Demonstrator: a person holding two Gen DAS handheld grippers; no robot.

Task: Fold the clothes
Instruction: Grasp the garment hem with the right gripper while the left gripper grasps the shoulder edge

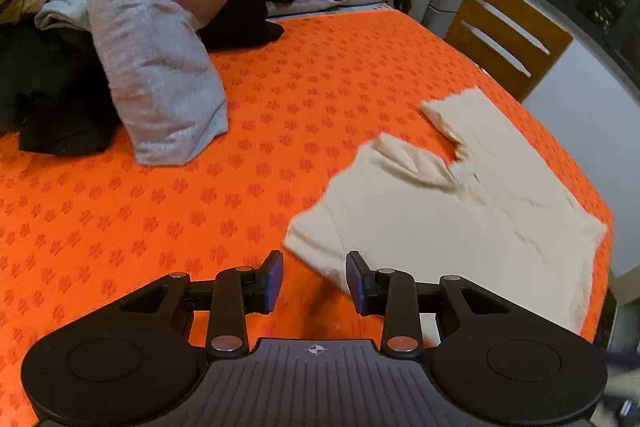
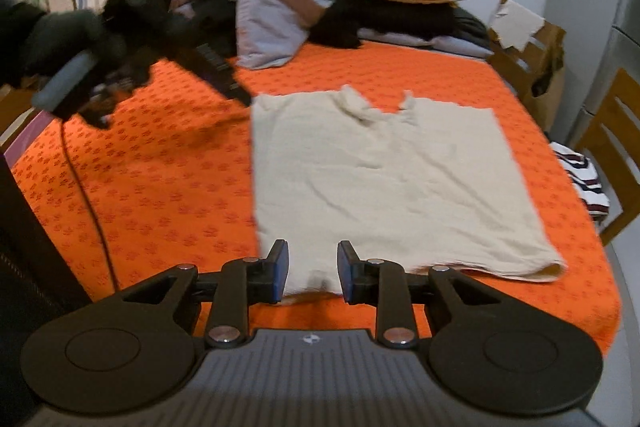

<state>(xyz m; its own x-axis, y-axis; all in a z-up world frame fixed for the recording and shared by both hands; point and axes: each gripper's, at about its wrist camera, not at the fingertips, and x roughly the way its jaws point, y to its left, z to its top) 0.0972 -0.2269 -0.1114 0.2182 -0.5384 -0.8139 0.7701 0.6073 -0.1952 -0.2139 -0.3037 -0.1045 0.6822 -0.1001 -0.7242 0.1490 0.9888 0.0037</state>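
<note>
Your cream garment (image 2: 384, 179) lies spread flat on the orange surface (image 2: 160, 187), apparently laid out for folding, with the unfolded pile (image 2: 280, 11) beyond its collar. Your right gripper (image 2: 312, 269) hovers over the garment's near hem, partly parted and empty; your left gripper (image 1: 314, 279), likewise released, hangs just beside its corner.

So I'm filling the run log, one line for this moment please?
stage: fold under way | cream garment: flat on orange cloth | left gripper: open, empty | right gripper: open, over hem

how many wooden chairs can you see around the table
2: one chair at the table's right side, striped cloth on its seat; another at the far right corner. More may be hidden.
</note>
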